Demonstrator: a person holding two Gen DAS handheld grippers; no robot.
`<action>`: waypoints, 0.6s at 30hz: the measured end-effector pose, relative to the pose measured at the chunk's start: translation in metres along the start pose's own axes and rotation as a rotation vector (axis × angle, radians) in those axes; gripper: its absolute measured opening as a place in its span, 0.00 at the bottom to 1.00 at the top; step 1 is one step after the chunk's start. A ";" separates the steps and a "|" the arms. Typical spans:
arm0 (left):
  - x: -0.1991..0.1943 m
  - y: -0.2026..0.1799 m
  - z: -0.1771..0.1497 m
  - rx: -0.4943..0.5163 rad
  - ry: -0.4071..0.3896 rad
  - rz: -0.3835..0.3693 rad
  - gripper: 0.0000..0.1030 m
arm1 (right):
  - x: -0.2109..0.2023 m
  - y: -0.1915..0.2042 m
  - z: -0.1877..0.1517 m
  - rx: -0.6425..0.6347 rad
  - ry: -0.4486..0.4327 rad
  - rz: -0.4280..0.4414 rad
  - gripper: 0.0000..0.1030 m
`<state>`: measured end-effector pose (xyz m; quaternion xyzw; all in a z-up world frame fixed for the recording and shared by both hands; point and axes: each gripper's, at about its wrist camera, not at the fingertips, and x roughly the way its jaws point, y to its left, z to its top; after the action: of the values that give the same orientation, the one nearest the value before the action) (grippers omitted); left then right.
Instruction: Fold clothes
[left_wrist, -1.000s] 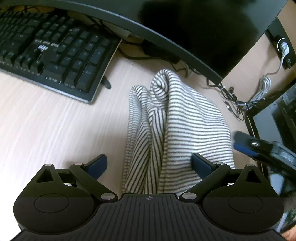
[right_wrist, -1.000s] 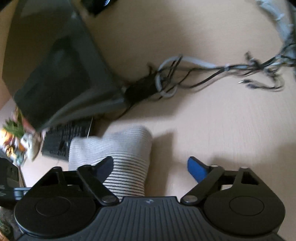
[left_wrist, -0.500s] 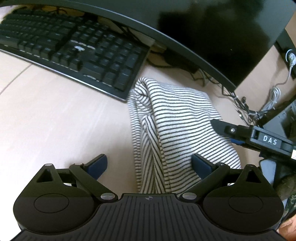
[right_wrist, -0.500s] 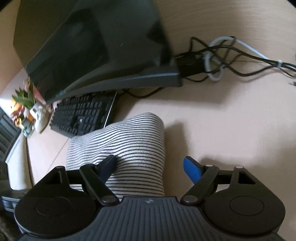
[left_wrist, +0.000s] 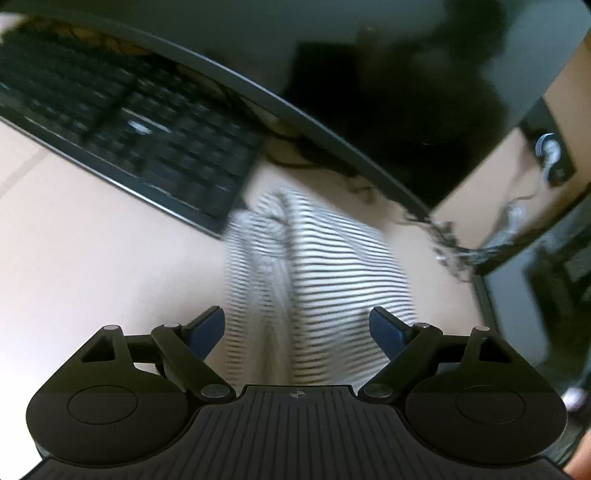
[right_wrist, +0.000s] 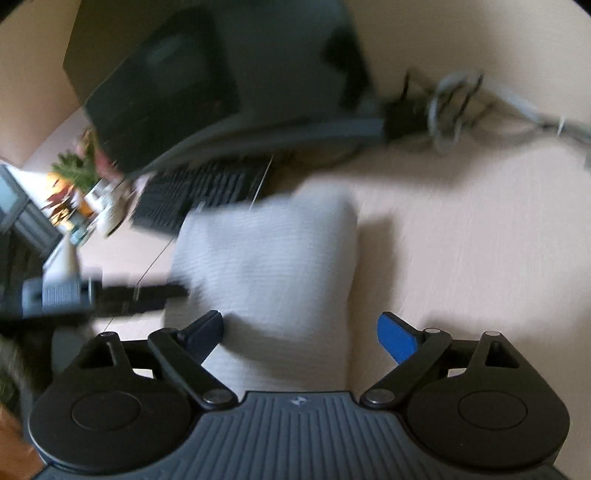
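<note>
Currently the striped garment (left_wrist: 317, 280) lies bunched mid-table by the keyboard (left_wrist: 122, 140). Left gripper (left_wrist: 297, 326) closing around it, no pinch yet — right gripper (right_wrist: 301, 332) opening, empty. Risk: grabbing several layers — the fold drags crooked.

My left gripper (left_wrist: 297, 326) is matte black plastic: a ribbed centre plate with a small round crosshair mark, two round hubs, angled link arms pinned with silver screws, and dark blue pads (left_wrist: 384, 328). My right gripper (right_wrist: 301, 332) is built the same, its right pad (right_wrist: 397, 338) a brighter blue.
</note>
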<state>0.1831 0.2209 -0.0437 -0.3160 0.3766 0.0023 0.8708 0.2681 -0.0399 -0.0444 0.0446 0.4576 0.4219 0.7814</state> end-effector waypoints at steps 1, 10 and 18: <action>0.004 -0.002 -0.002 0.000 0.016 -0.013 0.84 | 0.006 0.004 -0.006 -0.021 0.026 0.005 0.82; 0.025 -0.026 -0.017 0.073 0.071 -0.007 0.81 | 0.012 -0.003 0.017 -0.211 0.000 -0.120 0.75; -0.008 -0.034 0.013 0.130 -0.097 0.007 0.77 | 0.025 0.029 -0.004 -0.288 -0.041 -0.255 0.78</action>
<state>0.1934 0.2030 -0.0132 -0.2568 0.3343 -0.0036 0.9068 0.2532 -0.0057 -0.0503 -0.1173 0.3784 0.3794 0.8361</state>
